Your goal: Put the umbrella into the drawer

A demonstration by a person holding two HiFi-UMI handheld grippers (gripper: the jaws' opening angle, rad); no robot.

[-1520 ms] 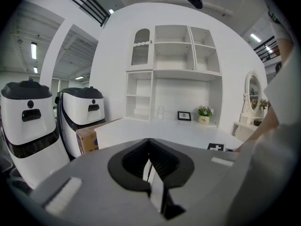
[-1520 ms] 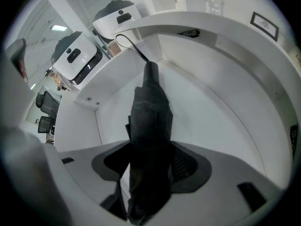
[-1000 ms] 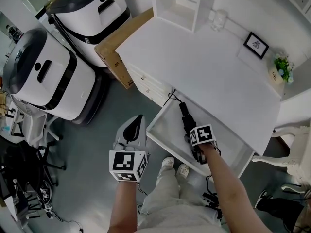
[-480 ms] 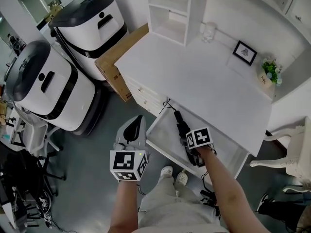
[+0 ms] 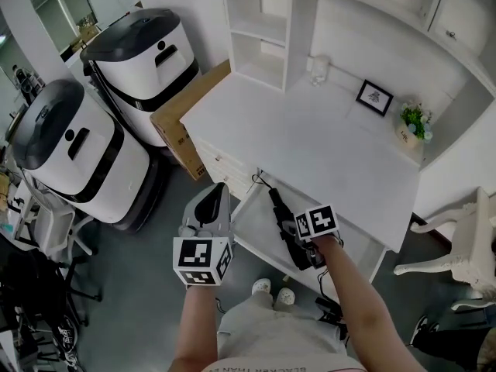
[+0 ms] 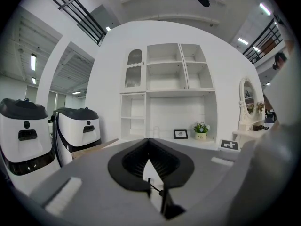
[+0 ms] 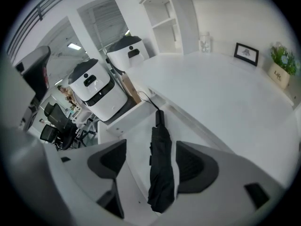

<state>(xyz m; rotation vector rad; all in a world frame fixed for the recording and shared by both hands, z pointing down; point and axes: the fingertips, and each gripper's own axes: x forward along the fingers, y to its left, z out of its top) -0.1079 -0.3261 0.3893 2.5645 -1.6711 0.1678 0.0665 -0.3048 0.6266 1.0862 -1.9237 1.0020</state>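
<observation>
A folded black umbrella [image 5: 281, 225] lies lengthwise inside the open white drawer [image 5: 249, 212] under the desk's front edge. In the right gripper view the umbrella [image 7: 161, 166] runs between the two jaws, handle end pointing away and strap trailing at the drawer's far corner. My right gripper [image 5: 294, 231] hovers over it, open, the jaws spread wider than the umbrella [image 7: 153, 155]. My left gripper [image 5: 221, 191] is held left of the drawer's outer corner, above the floor, shut with nothing in it [image 6: 149, 161].
The white desk top [image 5: 310, 138] carries a picture frame [image 5: 374, 98] and a small plant pot [image 5: 413, 122]. White shelves [image 5: 263, 29] stand behind. A cardboard box [image 5: 186, 111] and two white machines [image 5: 143, 49] [image 5: 70, 153] stand left. A white chair [image 5: 465, 246] is right.
The head view has tilted up, showing more of the shelves. My right gripper and the umbrella sit slightly further left and lower in view; my left gripper has hardly moved.
</observation>
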